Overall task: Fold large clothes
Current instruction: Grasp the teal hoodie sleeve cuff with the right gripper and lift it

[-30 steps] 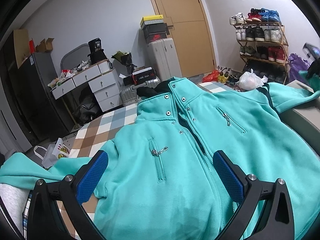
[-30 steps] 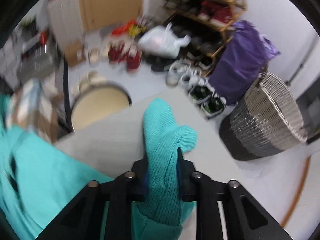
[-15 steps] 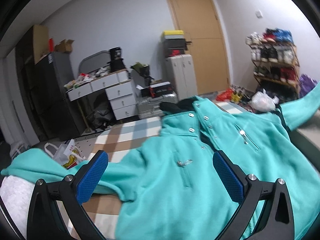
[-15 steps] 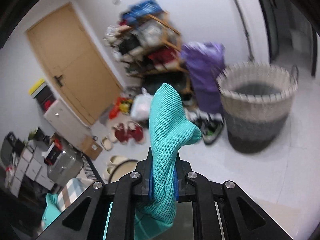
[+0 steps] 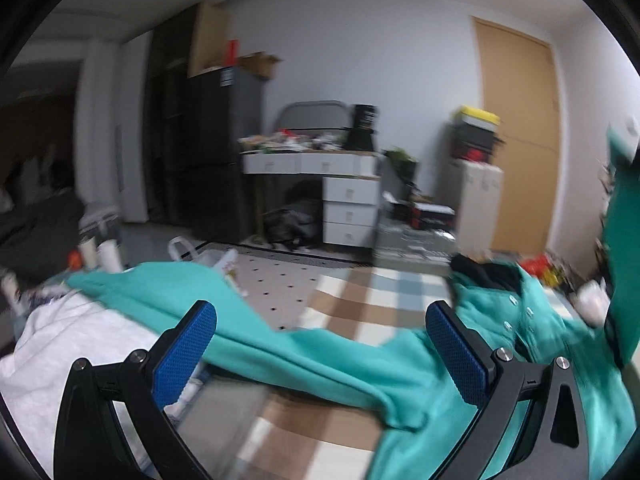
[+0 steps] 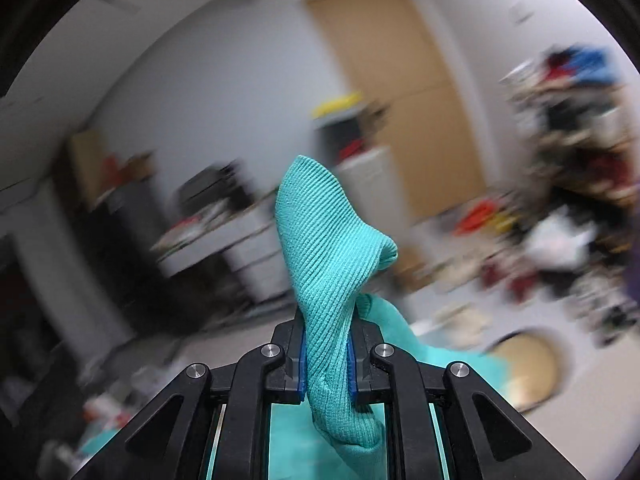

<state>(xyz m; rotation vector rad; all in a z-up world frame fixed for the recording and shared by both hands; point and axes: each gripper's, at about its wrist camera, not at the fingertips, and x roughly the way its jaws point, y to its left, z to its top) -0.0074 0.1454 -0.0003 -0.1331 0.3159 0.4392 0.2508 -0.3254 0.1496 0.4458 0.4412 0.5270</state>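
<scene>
looking through the left wrist view, the left gripper (image 5: 320,344) hangs wide open and empty over the teal fleece zip-up jacket (image 5: 500,364), which sprawls on the brown and blue checked bedspread (image 5: 360,288) with one sleeve trailing left. a second ago it faced the jacket's chest. right wrist view: the right gripper (image 6: 326,358) is clamped on the ribbed teal sleeve cuff (image 6: 328,248), now lifted high toward the door, not down by the basket. that fast swing could probably yank the cuff loose.

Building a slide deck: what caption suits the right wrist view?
Right gripper shut on the teal ribbed cuff of a jacket, lifted against a blurred room.
</scene>
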